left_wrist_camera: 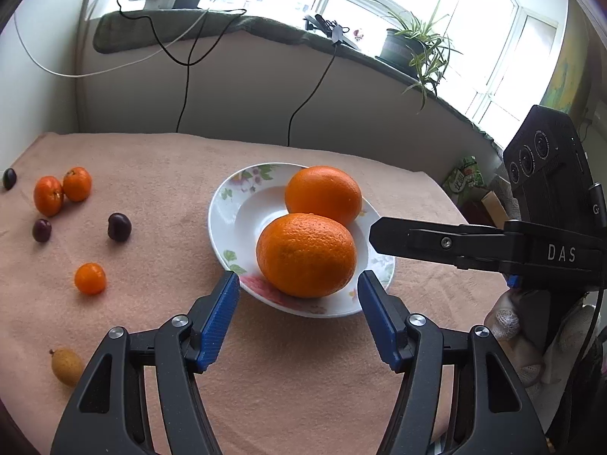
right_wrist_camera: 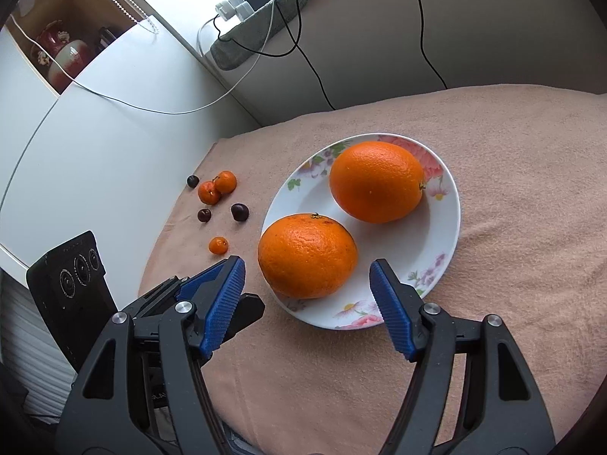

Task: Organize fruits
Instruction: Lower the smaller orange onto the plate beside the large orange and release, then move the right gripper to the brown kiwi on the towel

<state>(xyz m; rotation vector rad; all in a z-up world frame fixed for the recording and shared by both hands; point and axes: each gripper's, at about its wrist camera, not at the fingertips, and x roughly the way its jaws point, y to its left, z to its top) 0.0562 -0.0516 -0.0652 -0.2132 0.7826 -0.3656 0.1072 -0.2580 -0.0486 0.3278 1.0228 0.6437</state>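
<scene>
- Fruits: two large dimpled oranges sit on a white floral-rimmed ceramic plate (left_wrist_camera: pixel 222 204); near orange (left_wrist_camera: pixel 306 254) at the rim closest to both cameras, far orange (left_wrist_camera: pixel 323 194) touching it behind.
- Left gripper (left_wrist_camera: pixel 299 284): blue ribbed fingers (left_wrist_camera: pixel 222 318) spread wide, holding nothing, tips flanking the near orange just short of the plate edge.
- Right gripper (right_wrist_camera: pixel 307 278): blue fingers (right_wrist_camera: pixel 224 303) likewise parted and empty, aimed at the same near orange; in the left view it shows only side-on, so spread judged from its own camera.
- Peach terry cloth (left_wrist_camera: pixel 288 379) covers the counter under everything.
- Loose pieces on the cloth, left of the plate: tan oval longan-like fruit (left_wrist_camera: pixel 66 366) nearest; small mandarin (left_wrist_camera: pixel 90 278) alone; two dark cherries (left_wrist_camera: pixel 120 226) (left_wrist_camera: pixel 41 230); mandarin pair (left_wrist_camera: pixel 48 195) (left_wrist_camera: pixel 77 184) touching; third cherry (left_wrist_camera: pixel 9 178) farthest.
- Step, judged: big oranges look already placed; small fruit not yet gathered.
- Next move, judged: left gripper is better placed to swing toward the lone mandarin; needs much narrower closure, light pressure, centred approach, as round fruit may roll on the nap.
</scene>
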